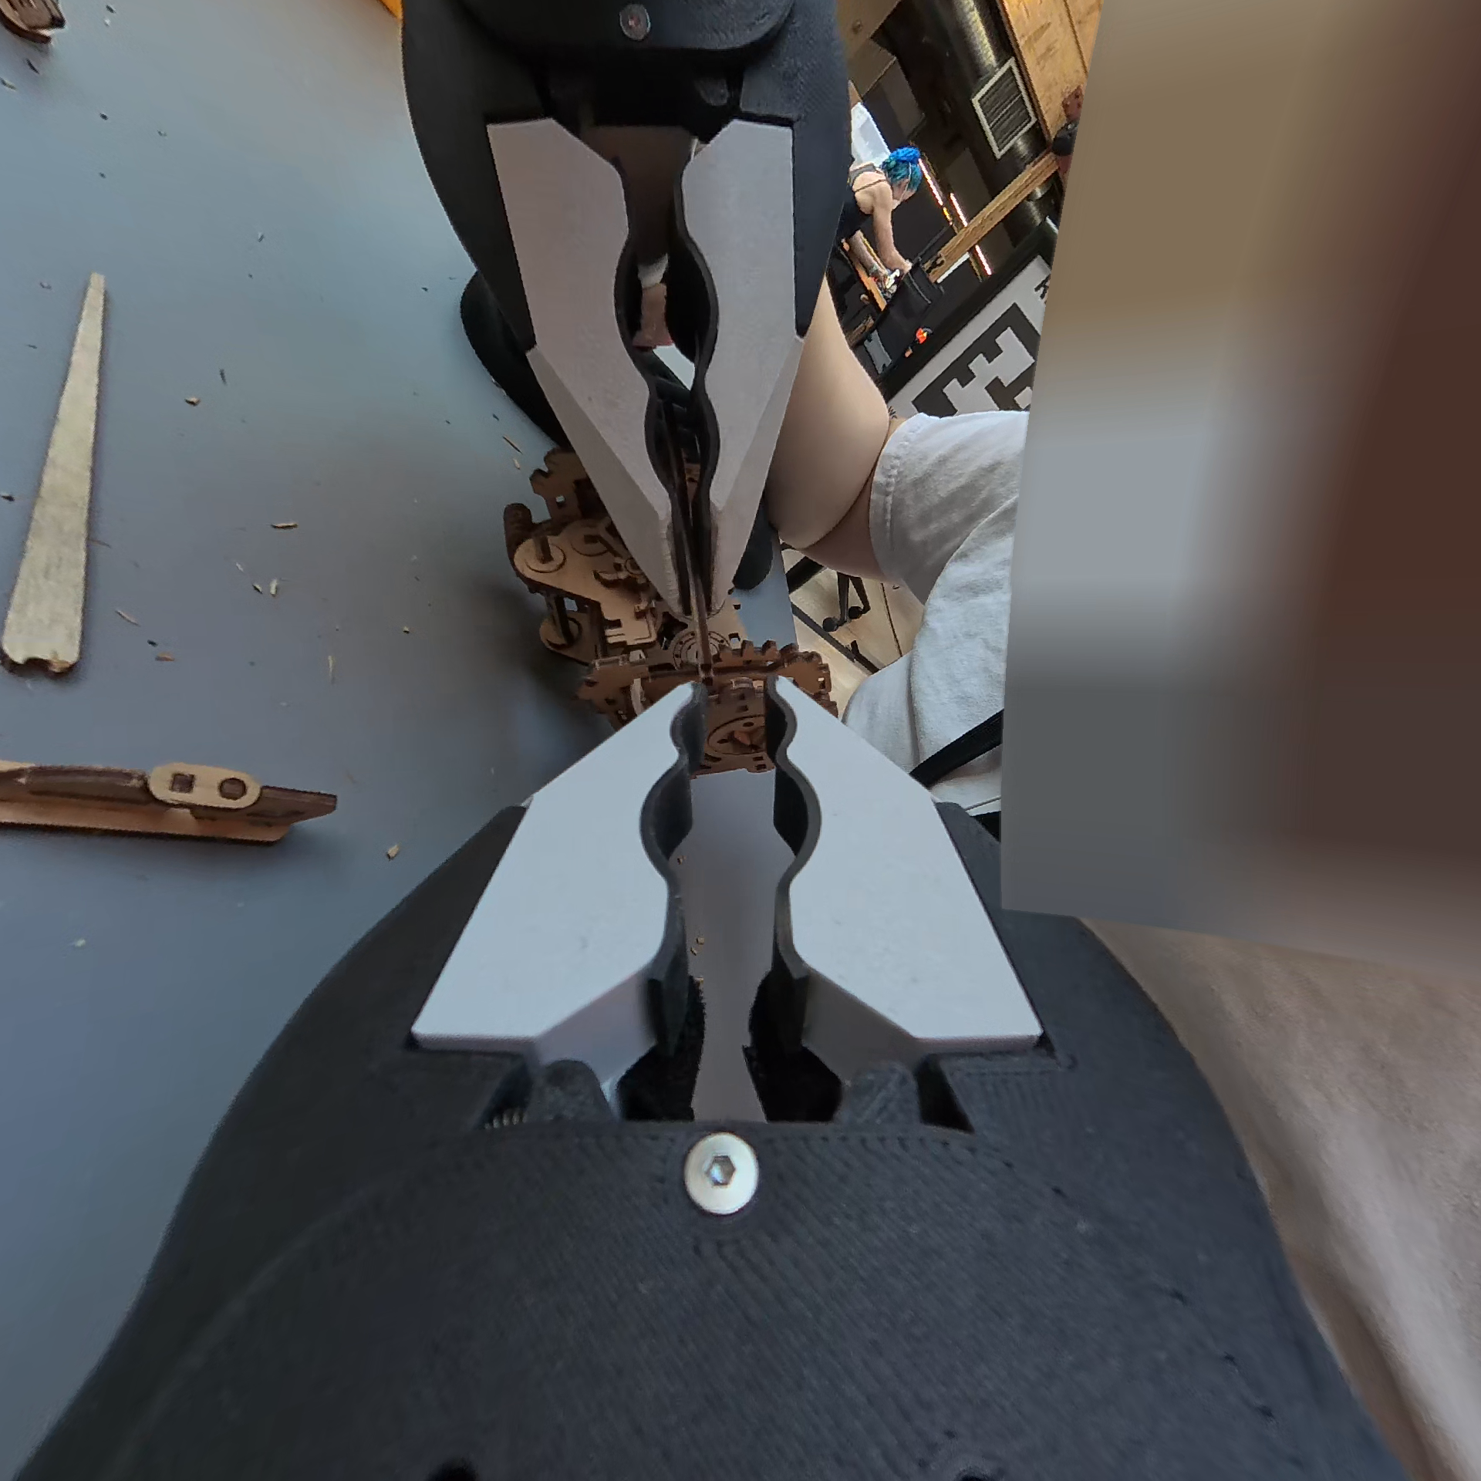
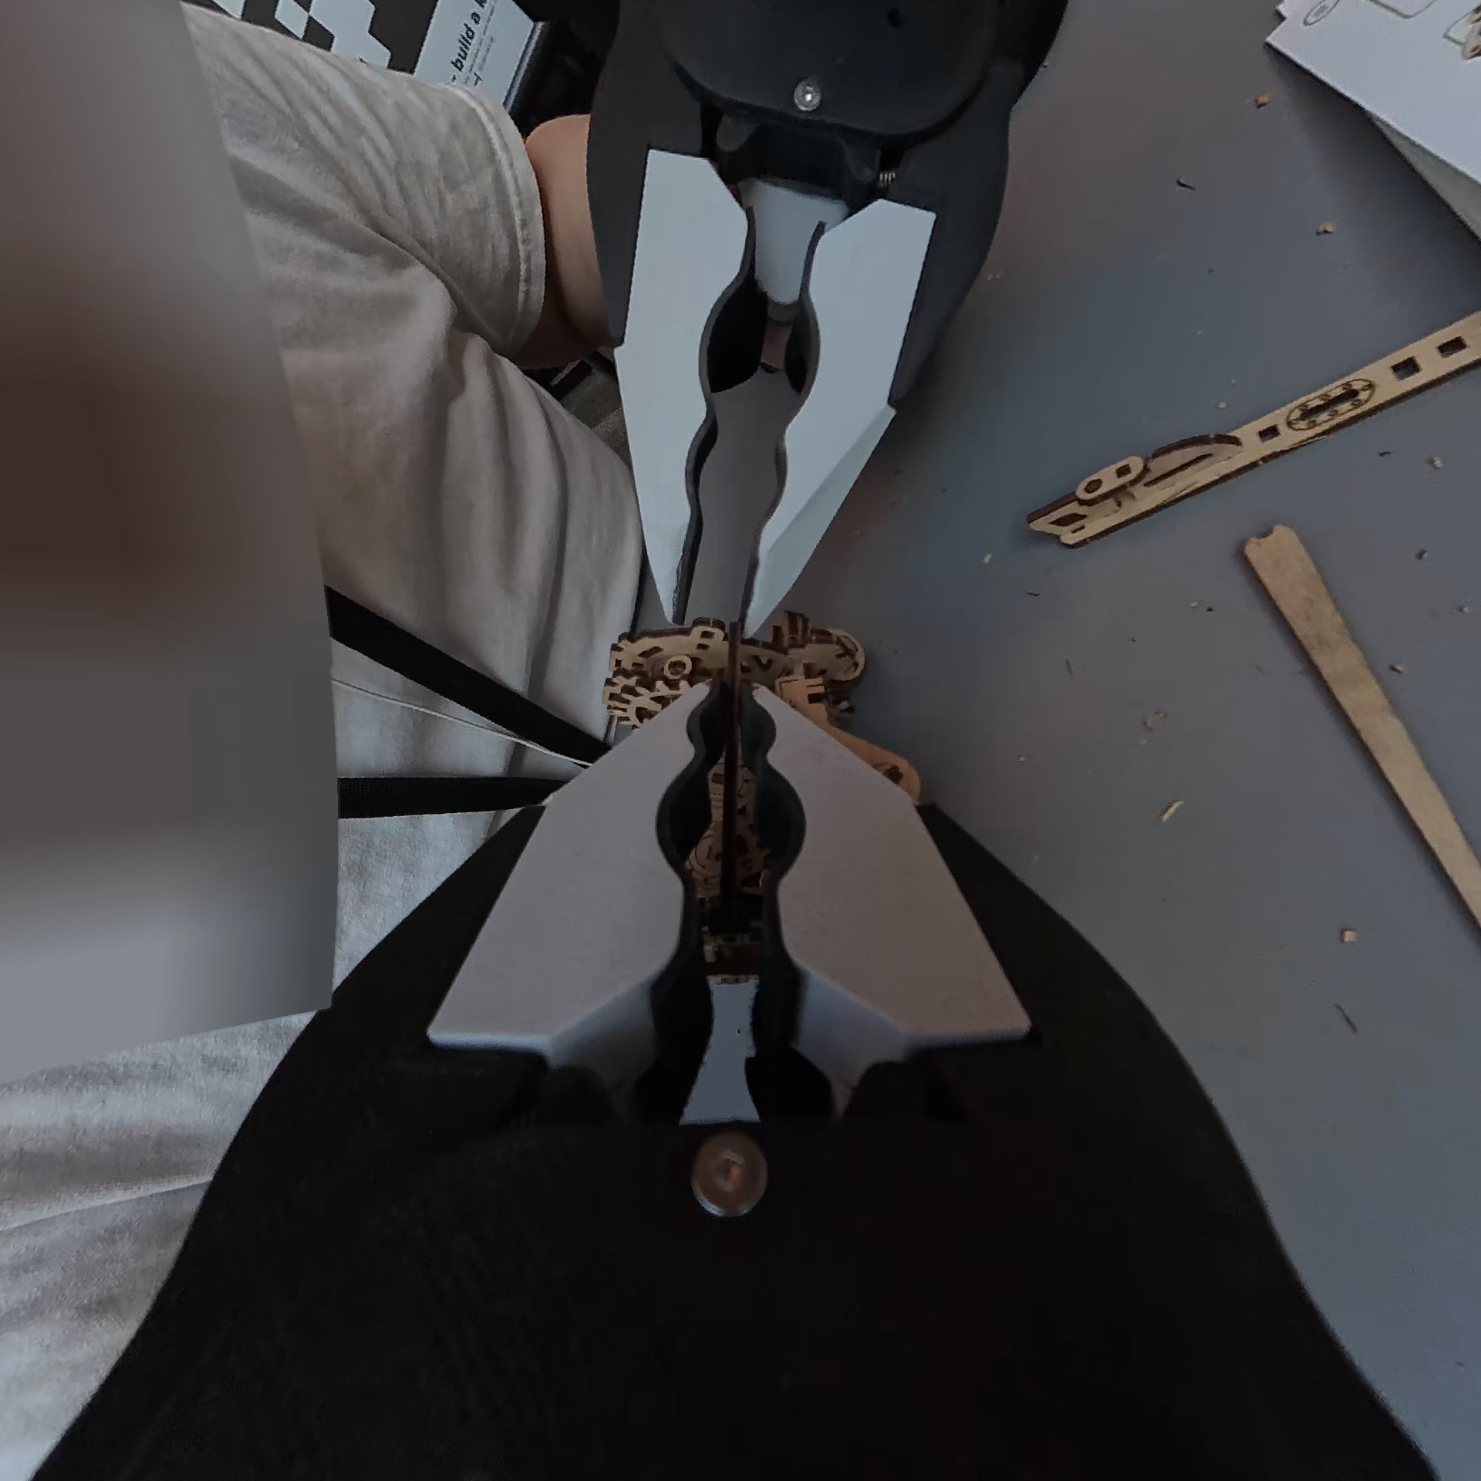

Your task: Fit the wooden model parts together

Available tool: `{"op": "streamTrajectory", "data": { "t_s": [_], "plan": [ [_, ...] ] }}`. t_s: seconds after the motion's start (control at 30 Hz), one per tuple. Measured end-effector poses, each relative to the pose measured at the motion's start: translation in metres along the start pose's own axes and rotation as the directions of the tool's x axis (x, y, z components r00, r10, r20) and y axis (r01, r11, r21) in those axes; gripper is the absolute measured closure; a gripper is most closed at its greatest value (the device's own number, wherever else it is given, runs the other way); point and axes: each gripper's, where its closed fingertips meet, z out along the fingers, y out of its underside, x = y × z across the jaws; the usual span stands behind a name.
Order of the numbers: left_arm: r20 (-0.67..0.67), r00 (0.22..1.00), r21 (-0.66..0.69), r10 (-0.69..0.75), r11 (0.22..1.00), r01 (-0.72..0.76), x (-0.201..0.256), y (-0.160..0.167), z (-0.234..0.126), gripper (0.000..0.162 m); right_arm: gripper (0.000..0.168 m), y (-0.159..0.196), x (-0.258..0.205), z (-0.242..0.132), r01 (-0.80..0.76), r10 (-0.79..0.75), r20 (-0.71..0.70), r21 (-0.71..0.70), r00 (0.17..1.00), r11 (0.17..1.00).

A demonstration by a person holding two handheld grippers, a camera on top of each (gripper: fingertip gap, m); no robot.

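Two grippers are meeting tip to tip over the pale laser-cut wooden gear assembly (image 1: 641, 633), which is sitting on the grey tabletop (image 1: 240, 320) directly between them. The right gripper (image 2: 728, 705) is pinching a thin dark flat wooden piece (image 2: 731, 769) edge-on between nearly closed fingers, bringing its far end down to the gears. The left gripper (image 1: 733, 697) is bracing a small geared block at its tips, fingers partly open around it. I judge the insertion step is underway; next it is calling for lining the thin edge with a slot and pressing gently. Only the right wrist view is showing the piece running back between the pads; only the left view is showing the gears' side.
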Motion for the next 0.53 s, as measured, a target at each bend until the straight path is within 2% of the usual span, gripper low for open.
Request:
{"op": "streamTrajectory", "data": {
  "t_s": [0.53],
  "plan": [
    [-0.011, 1.000, 0.007, -0.008, 1.000, 0.008, -0.0009, -0.0023, 0.0045, 0.156, 0.167, 0.0060, -0.0057, -0.0030, 0.005, -0.004, 0.046, -0.011, 0.999, 1.000]
  ]
}}
